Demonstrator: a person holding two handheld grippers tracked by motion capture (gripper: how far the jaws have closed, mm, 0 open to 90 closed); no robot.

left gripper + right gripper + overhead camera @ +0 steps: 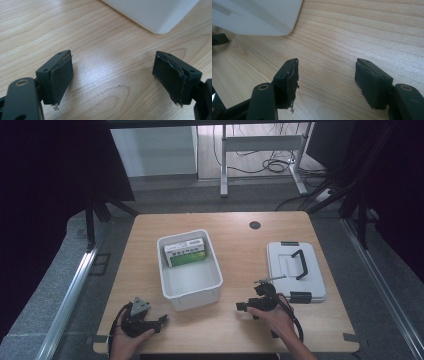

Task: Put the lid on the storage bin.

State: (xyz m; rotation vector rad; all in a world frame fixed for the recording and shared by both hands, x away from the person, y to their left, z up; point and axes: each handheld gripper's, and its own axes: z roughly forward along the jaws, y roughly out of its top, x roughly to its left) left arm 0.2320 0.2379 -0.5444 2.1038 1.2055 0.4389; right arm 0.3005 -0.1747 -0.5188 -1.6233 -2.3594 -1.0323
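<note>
A white plastic bin (190, 285) stands in the middle of the wooden table (235, 245). A green and white box (185, 252) lies inside it at the far end. The bin's grey lid (295, 270), with a black handle, lies flat to the right. My left gripper (161, 321) rests near the front left edge, held by a hand, jaws open over bare wood (112, 72), with a bin corner (160, 17) ahead. My right gripper (241, 307) rests front right, between bin and lid, also open (327, 77), with nothing between its jaws.
A round black grommet (255, 225) sits at the table's far edge. Beyond the table are a desk frame (260, 150), cables on the floor and black stands at both sides. Bare wood lies between the two grippers, in front of the bin.
</note>
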